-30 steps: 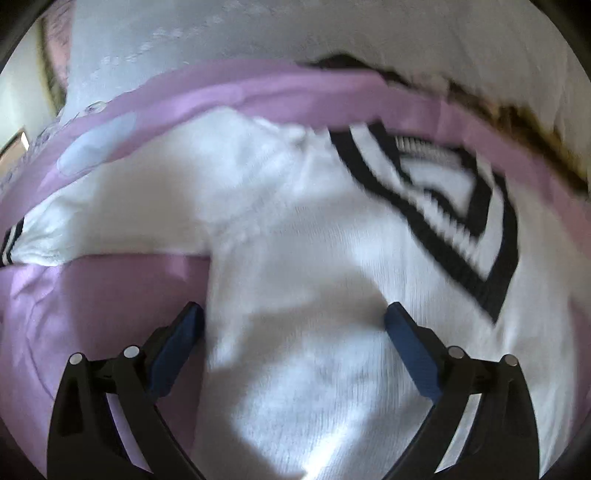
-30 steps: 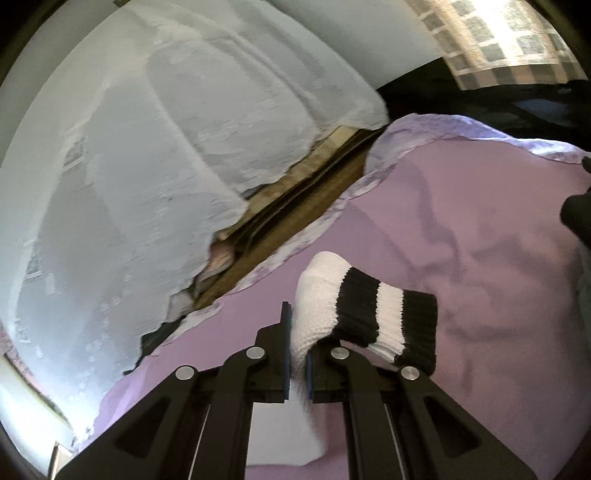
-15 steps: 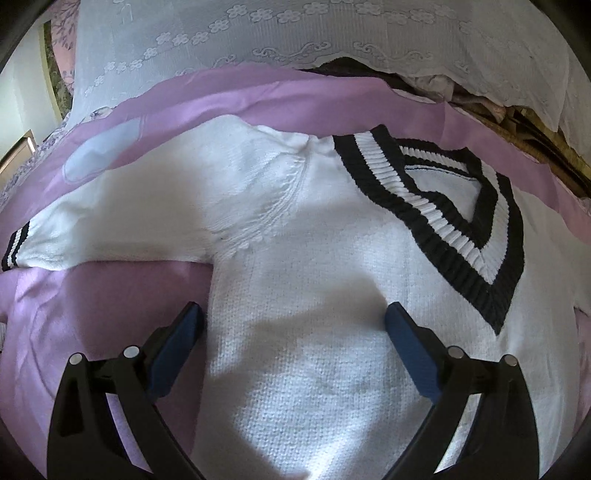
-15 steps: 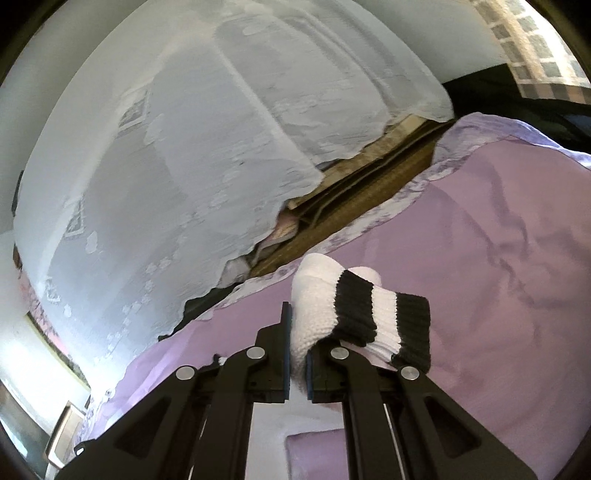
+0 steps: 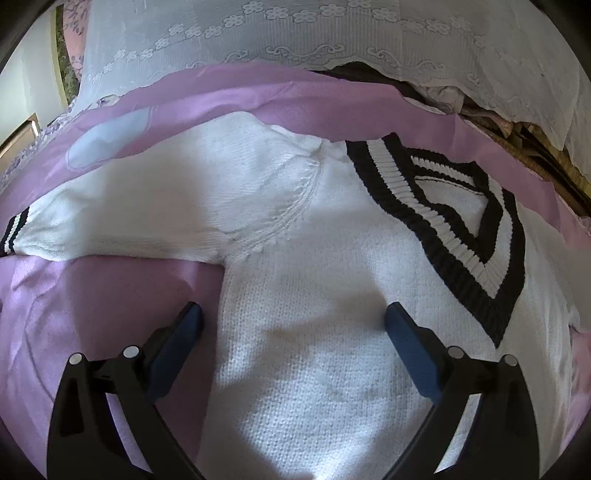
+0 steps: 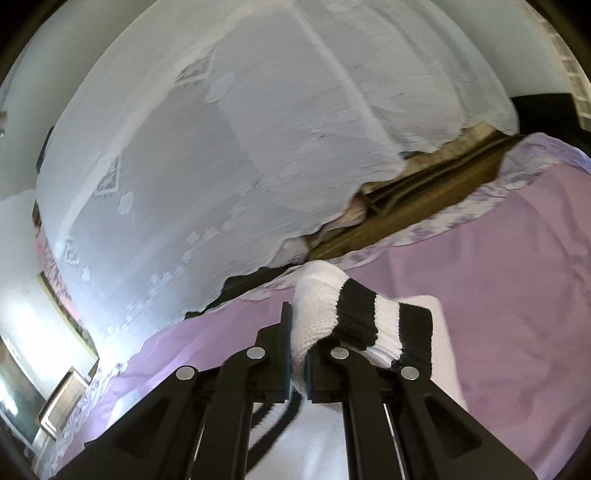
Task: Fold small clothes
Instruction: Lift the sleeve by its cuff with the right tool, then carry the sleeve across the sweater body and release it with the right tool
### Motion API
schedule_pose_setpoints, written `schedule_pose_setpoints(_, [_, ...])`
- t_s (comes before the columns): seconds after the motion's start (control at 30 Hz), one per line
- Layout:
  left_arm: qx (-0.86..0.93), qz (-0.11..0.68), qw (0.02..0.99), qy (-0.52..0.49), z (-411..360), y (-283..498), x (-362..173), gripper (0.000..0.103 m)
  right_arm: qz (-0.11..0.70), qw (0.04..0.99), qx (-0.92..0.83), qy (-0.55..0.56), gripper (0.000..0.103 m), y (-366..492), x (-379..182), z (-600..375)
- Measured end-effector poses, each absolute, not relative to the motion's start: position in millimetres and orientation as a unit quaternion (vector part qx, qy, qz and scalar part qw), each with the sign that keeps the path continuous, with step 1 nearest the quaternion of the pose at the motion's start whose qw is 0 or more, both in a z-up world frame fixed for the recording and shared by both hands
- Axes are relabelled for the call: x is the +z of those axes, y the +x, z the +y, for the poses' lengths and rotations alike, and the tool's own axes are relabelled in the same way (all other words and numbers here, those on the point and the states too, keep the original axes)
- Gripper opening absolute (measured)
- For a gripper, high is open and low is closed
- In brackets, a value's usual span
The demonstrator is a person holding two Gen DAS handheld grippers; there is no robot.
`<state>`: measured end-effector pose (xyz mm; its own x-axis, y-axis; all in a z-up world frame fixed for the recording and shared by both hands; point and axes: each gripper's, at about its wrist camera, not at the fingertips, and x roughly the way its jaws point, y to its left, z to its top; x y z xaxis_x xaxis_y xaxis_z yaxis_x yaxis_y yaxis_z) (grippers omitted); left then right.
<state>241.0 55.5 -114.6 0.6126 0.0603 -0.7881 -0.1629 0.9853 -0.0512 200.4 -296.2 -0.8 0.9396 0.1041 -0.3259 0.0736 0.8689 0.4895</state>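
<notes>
A small white knit sweater (image 5: 314, 295) with a black-and-white striped V-neck (image 5: 461, 229) lies flat on a purple bedsheet (image 5: 92, 295). Its left sleeve (image 5: 129, 221) stretches out to the left, with a striped cuff at the frame edge. My left gripper (image 5: 293, 317) is open, its fingers straddling the sweater's left side edge just above the fabric. My right gripper (image 6: 299, 332) is shut on the sweater's other sleeve, near its striped cuff (image 6: 369, 328), and holds it lifted above the sheet (image 6: 517, 277).
A white lace cloth (image 5: 332, 33) hangs over stacked bedding along the far side of the bed; it also fills the right wrist view (image 6: 240, 147). A brown patterned layer (image 6: 424, 206) shows under it. A framed object (image 6: 62, 402) stands at the far left.
The right gripper has carried the held cuff up and to the left, tilting its view toward the lace cloth. The left gripper has stayed almost still over the sweater.
</notes>
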Motion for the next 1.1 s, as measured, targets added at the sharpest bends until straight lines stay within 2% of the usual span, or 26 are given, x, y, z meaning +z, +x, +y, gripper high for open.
schedule_pose_setpoints(0.33, [0.067, 0.436, 0.895, -0.068, 59.4, 244.5, -114.7, 0.097, 0.200, 0.952, 0.075, 0.218, 0.006, 237.0, 0.0, -205.9])
schedule_pose_setpoints(0.7, [0.069, 0.437, 0.895, -0.062, 59.6, 245.2, -117.6, 0.098, 0.309, 0.945, 0.061, 0.083, 0.006, 279.8, -77.3, -140.0])
schedule_pose_setpoints(0.83, [0.069, 0.438, 0.894, -0.062, 59.8, 245.8, -118.1, 0.098, 0.358, 0.925, 0.095, 0.084, 0.010, 288.7, -90.8, -139.6])
schedule_pose_setpoints(0.93, [0.069, 0.439, 0.893, -0.064, 60.3, 245.9, -118.4, 0.098, 0.356, 0.917, 0.139, 0.113, 0.012, 284.3, -91.5, -141.6])
schedule_pose_setpoints(0.97, [0.069, 0.439, 0.893, -0.065, 60.4, 245.9, -118.4, 0.098, 0.348, 0.914, 0.161, 0.132, 0.014, 281.1, -88.0, -144.1])
schedule_pose_setpoints(1.0, [0.069, 0.440, 0.893, -0.064, 60.1, 246.2, -118.4, 0.098, 0.342, 0.911, 0.179, 0.149, 0.030, 280.9, -84.7, -147.2])
schedule_pose_setpoints(1.03, [0.070, 0.440, 0.893, -0.064, 59.6, 245.8, -118.6, 0.098, 0.335, 0.905, 0.201, 0.166, 0.059, 278.2, -81.2, -148.3])
schedule_pose_setpoints(1.07, [0.070, 0.440, 0.893, -0.063, 59.6, 245.8, -118.7, 0.098, 0.333, 0.903, 0.212, 0.173, 0.070, 275.7, -77.9, -148.0])
schedule_pose_setpoints(1.1, [0.070, 0.440, 0.893, -0.063, 59.3, 246.1, -118.7, 0.098, 0.330, 0.902, 0.218, 0.176, 0.075, 275.4, -75.6, -146.9])
